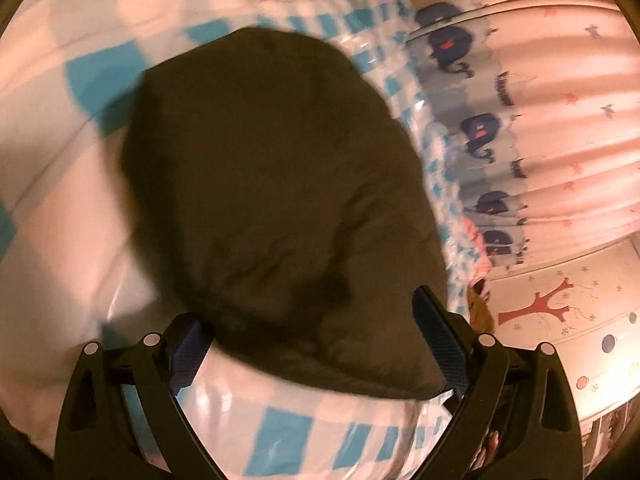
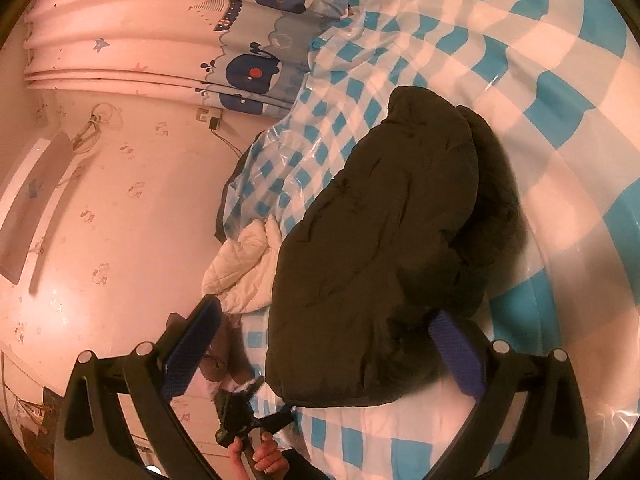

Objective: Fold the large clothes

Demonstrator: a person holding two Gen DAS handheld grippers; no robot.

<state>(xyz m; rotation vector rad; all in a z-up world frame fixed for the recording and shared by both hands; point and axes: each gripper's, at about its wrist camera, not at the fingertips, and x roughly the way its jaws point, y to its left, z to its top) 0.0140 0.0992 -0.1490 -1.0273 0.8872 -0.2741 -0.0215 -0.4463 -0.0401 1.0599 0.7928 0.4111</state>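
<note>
A dark padded jacket [image 1: 272,184] lies folded in a thick bundle on a blue-and-white checked plastic sheet [image 1: 60,152] over the bed. My left gripper [image 1: 316,336] is open, its fingers on either side of the bundle's near edge; whether they touch it I cannot tell. The view is blurred. In the right wrist view the same jacket [image 2: 384,240] lies ahead, and my right gripper [image 2: 324,340] is open above its near end, holding nothing. The left gripper [image 2: 240,412] and the hand holding it show below.
A white quilted garment [image 2: 244,264] lies at the bed's edge beside the jacket. A whale-print curtain [image 2: 256,68] hangs behind the bed. A patterned wall [image 2: 120,220] runs along the side, with a plug and cable [image 2: 212,120] on it.
</note>
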